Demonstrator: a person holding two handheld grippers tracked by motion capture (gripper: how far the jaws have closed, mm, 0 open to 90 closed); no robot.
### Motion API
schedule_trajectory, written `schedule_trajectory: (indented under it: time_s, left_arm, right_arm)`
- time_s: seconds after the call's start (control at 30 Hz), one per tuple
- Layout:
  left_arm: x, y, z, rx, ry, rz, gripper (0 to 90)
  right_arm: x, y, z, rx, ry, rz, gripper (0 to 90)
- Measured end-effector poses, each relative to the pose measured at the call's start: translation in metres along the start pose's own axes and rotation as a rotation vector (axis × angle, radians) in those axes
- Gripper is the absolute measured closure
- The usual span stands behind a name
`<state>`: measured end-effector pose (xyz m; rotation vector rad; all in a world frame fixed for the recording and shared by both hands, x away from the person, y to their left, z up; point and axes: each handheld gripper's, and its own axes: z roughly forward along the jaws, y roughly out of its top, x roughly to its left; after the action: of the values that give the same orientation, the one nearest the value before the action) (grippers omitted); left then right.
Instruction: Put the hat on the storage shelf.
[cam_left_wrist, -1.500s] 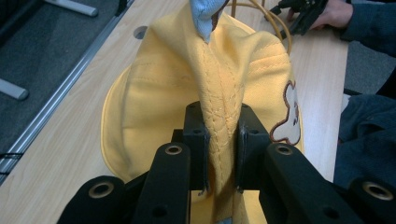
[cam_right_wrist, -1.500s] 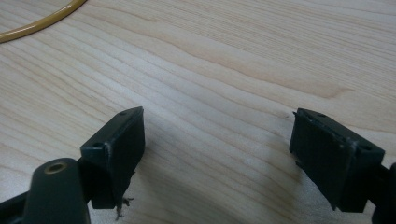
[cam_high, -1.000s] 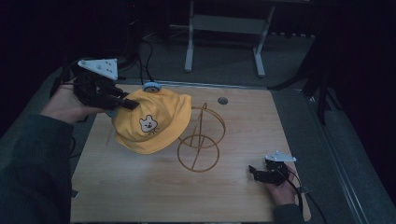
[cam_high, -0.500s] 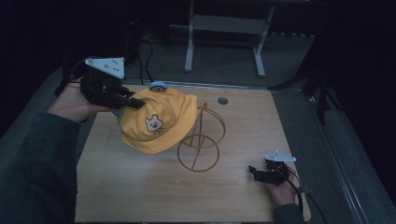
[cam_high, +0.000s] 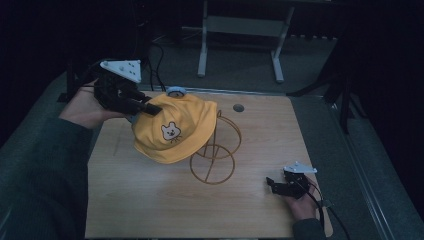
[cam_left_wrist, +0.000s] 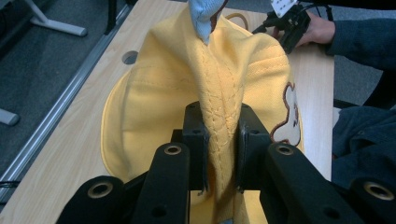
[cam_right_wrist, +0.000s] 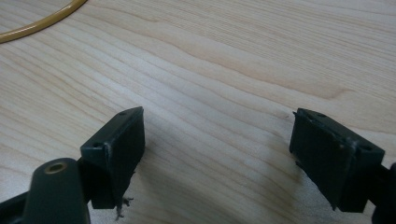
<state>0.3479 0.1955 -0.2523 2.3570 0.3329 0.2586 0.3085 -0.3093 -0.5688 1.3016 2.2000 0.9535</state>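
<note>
The left tongs (cam_left_wrist: 219, 140) are clamped on a fold of the yellow cap (cam_high: 175, 127), holding it up over the far left of the bench (cam_high: 150, 210). The wire stand (cam_high: 215, 152) is just right of the cap, its upper hoop touching or tucked under the cap's right edge, so the cap likely goes rightward onto it. The right tongs (cam_right_wrist: 217, 154) rest open and empty at the near right, well apart.

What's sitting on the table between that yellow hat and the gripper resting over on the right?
The gold wire stand stands between the yellow hat and the right gripper, as the high view shows. From the stand on to that gripper the wooden table is bare.
</note>
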Motion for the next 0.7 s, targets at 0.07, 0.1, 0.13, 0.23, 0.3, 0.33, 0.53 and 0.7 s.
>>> schedule_trajectory:
  time_s: [0.07, 0.1, 0.13, 0.23, 0.3, 0.33, 0.53, 0.7]
  left_arm:
    - [0.000, 0.002, 0.001, 0.002, -0.001, 0.004, 77.5]
    - [0.000, 0.002, 0.002, 0.001, -0.001, 0.003, 77.5]
    - [0.000, 0.003, 0.003, 0.001, -0.002, 0.005, 77.5]
    - [0.001, 0.005, 0.005, -0.001, -0.001, 0.006, 77.4]
    - [0.001, 0.007, 0.006, -0.002, 0.000, 0.003, 77.3]
    - [0.001, 0.008, 0.007, 0.000, 0.000, 0.004, 77.3]
    - [0.000, 0.014, 0.011, 0.001, -0.006, 0.010, 77.3]
    - [0.001, 0.019, 0.015, -0.005, -0.006, 0.010, 77.2]
  right_arm:
    - [0.000, 0.000, 0.000, 0.001, 0.000, 0.001, 18.0]
    - [0.000, 0.000, 0.000, 0.001, 0.000, 0.001, 18.0]
    - [0.000, 0.000, 0.000, 0.001, 0.000, 0.001, 18.0]
    - [0.000, 0.000, 0.000, 0.001, 0.000, 0.000, 18.0]
    - [0.000, 0.000, 0.000, 0.000, 0.000, -0.001, 18.0]
    - [0.000, 0.000, 0.000, 0.001, 0.000, 0.000, 18.0]
    - [0.000, 0.000, 0.000, 0.001, 0.000, 0.000, 18.0]
    - [0.000, 0.000, 0.000, 0.000, 0.001, -0.001, 18.0]
